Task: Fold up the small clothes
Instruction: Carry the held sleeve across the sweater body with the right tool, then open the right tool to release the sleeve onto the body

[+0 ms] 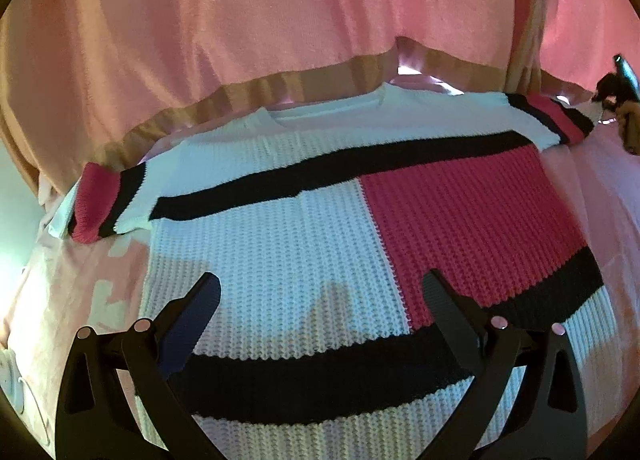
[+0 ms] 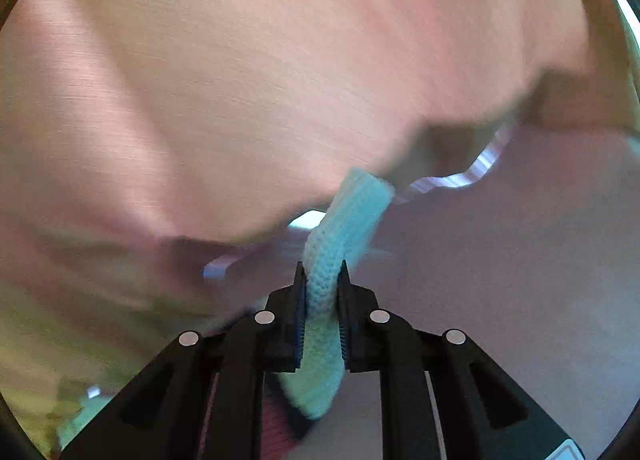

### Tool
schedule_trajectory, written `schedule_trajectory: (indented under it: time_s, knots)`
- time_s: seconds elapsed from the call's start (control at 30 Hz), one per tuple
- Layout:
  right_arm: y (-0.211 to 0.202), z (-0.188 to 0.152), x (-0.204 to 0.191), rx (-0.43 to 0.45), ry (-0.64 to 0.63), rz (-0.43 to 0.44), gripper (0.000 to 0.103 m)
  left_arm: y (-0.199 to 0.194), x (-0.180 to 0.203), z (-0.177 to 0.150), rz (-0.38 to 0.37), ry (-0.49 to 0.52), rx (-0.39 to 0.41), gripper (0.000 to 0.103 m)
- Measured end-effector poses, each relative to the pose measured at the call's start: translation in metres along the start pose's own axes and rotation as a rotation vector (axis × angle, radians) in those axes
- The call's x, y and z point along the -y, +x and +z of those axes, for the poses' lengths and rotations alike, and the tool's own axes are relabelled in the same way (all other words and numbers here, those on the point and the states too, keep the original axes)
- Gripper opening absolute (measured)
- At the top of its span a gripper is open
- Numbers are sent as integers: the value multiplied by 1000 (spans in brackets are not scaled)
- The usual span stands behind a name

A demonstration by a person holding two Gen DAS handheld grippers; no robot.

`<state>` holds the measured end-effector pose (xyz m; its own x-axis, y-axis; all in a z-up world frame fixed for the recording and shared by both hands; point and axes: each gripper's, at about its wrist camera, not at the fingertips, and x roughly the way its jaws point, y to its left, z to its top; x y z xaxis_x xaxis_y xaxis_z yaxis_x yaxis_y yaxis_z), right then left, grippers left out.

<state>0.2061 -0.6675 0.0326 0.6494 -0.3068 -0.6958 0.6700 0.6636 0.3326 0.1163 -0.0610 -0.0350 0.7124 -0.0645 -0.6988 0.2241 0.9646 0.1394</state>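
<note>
A knitted sweater (image 1: 304, 227) in white, black and red blocks lies flat on a pink sheet (image 1: 80, 292), neck away from me. My left gripper (image 1: 320, 292) hovers open above its lower hem. Its left sleeve (image 1: 100, 203) is bunched at the far left. Its right sleeve (image 1: 556, 115) stretches to the far right, where my right gripper (image 1: 618, 87) shows small. In the right wrist view my right gripper (image 2: 322, 280) is shut on the white cuff (image 2: 344, 219) of that sleeve, with red and black knit hanging below.
A pink blanket with a tan border (image 1: 280, 39) hangs behind the sweater and fills the right wrist view (image 2: 240, 79), which is blurred. A white object (image 1: 8, 376) sits at the left edge.
</note>
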Motion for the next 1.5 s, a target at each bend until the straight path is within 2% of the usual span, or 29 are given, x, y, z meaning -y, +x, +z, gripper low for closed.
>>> schedule_trajectory:
  time_s: [0.07,0.13,0.17,0.27,0.33,0.37,0.43,0.53,0.67,0.73,0.8,0.87,0.93,0.97,1.07,1.17,1.3,1.37,1.43,1.5]
  knots:
    - [-28,3,-41,28,-63,80,13,-5,-2,2,7,-9,8,98]
    - [-60,-3,-105,59,-165,180,13,-9,-4,5,5,-21,8,98]
    - [-70,-4,-119,64,-192,212,13,-11,-5,5,3,-29,6,98]
    - [-105,-38,-220,56,-333,371,13,-17,-10,7,-11,-53,5,98]
    - [-119,-62,-271,23,-412,448,13,-22,-13,8,-13,-65,10,98]
    - [-136,-91,-292,11,-453,477,13,-25,-14,8,-13,-71,12,98]
    - [-143,-137,-348,-33,-554,533,13,-31,-19,8,-15,-83,22,98]
    - [-124,-207,-405,-133,-647,571,14,-36,-26,7,-7,-94,28,98]
    - [-90,-301,-443,-290,-782,564,22,-38,-40,4,6,-116,27,98]
    - [-103,-333,-449,-305,-833,545,23,-37,-48,3,11,-127,20,98]
    - [-125,-320,-435,-260,-823,559,23,-37,-57,3,14,-147,10,98]
    - [-146,-299,-416,-192,-799,539,35,-38,-70,4,2,-189,7,98]
    - [-169,-264,-380,-94,-749,472,55,-40,-86,8,-29,-251,4,98]
    - [-181,-250,-353,-45,-732,407,58,-39,-94,10,-51,-290,0,98]
    - [-192,-229,-291,16,-721,230,58,-32,-115,19,-109,-422,-31,98]
    - [-174,-233,-248,-33,-717,144,58,-12,-126,33,-132,-488,-73,98]
    - [-124,-252,-212,-142,-721,73,58,35,-129,54,-128,-495,-94,98]
    - [-101,-266,-209,-169,-759,47,58,70,-123,59,-112,-488,-155,98]
    - [-84,-273,-208,-188,-774,34,58,107,-118,57,-136,-502,-245,97]
    - [-70,-273,-208,-212,-746,49,58,131,-118,52,-148,-546,-299,86]
